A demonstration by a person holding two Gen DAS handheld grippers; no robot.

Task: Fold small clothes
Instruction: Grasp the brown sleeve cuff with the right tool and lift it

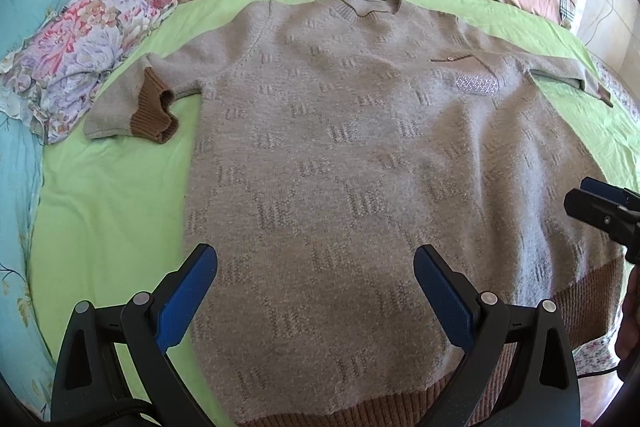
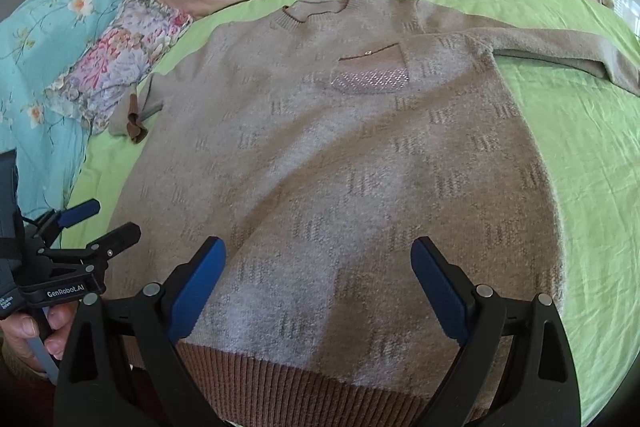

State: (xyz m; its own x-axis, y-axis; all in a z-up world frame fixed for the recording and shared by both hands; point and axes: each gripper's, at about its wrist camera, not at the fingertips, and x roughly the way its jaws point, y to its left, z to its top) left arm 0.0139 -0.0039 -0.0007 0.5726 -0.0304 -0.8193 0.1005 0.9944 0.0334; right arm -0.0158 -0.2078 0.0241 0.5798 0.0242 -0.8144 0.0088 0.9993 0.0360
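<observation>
Jaws apart on left gripper (image 1: 316,291) and right gripper (image 2: 318,287), over the grey-beige knitted sweater (image 1: 360,167); best pinch both layers of its brown ribbed hem (image 2: 304,383) at six o'clock.

The sweater (image 1: 360,155) doesn't fit in either shot: its brown ribbed hem (image 2: 304,383) runs under the gripper bodies and off the bottom edge in both views. The right sleeve (image 2: 568,53) gets clipped at the right wrist frame's edge, so its cuff isn't visible there. The hand (image 2: 36,335) holding the left gripper (image 2: 108,223) is only partly in view, and the right gripper (image 1: 592,199) is mostly cut off in the left wrist view.
</observation>
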